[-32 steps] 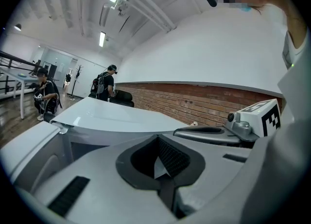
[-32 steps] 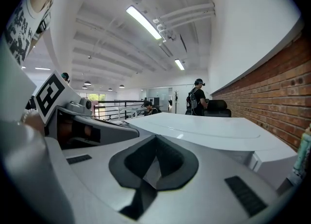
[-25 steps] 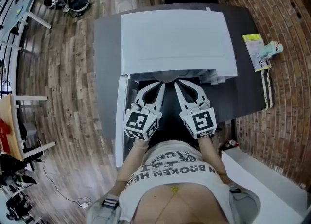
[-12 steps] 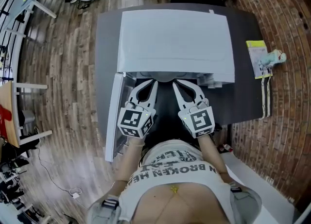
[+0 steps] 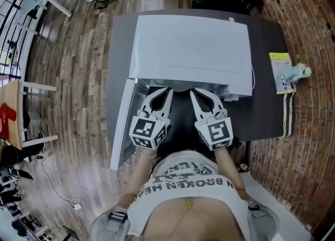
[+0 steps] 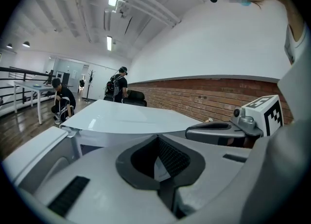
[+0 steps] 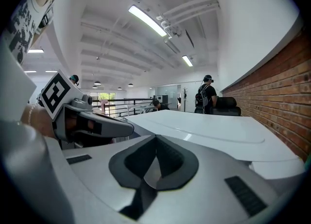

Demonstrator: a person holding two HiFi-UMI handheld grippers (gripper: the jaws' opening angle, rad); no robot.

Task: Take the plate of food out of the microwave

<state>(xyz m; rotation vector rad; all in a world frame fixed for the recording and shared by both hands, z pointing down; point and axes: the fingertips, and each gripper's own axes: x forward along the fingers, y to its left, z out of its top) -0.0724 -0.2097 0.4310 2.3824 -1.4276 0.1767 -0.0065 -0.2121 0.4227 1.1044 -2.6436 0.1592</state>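
Note:
A white microwave (image 5: 191, 46) stands on a dark grey table (image 5: 267, 104), its door (image 5: 121, 125) swung open to the left. The top hides its cavity, and I make out no plate of food in any view. My left gripper (image 5: 167, 92) and right gripper (image 5: 194, 93) lie side by side, tips at the lower front edge of the microwave, both shut with nothing between the jaws. The left gripper view shows its shut jaws, the microwave's top (image 6: 126, 116) and the right gripper (image 6: 228, 130). The right gripper view shows the top (image 7: 204, 130) and the left gripper (image 7: 92, 123).
A yellow booklet (image 5: 279, 70) and a small pale toy (image 5: 297, 71) lie at the table's right edge beside a brick wall (image 5: 309, 130). The floor on the left is wood plank. Several people stand far off across the room (image 7: 206, 94).
The head view has shifted a little, and the door looks swung slightly wider to the left. Both grippers stay shut at the microwave's front with hardly any movement.

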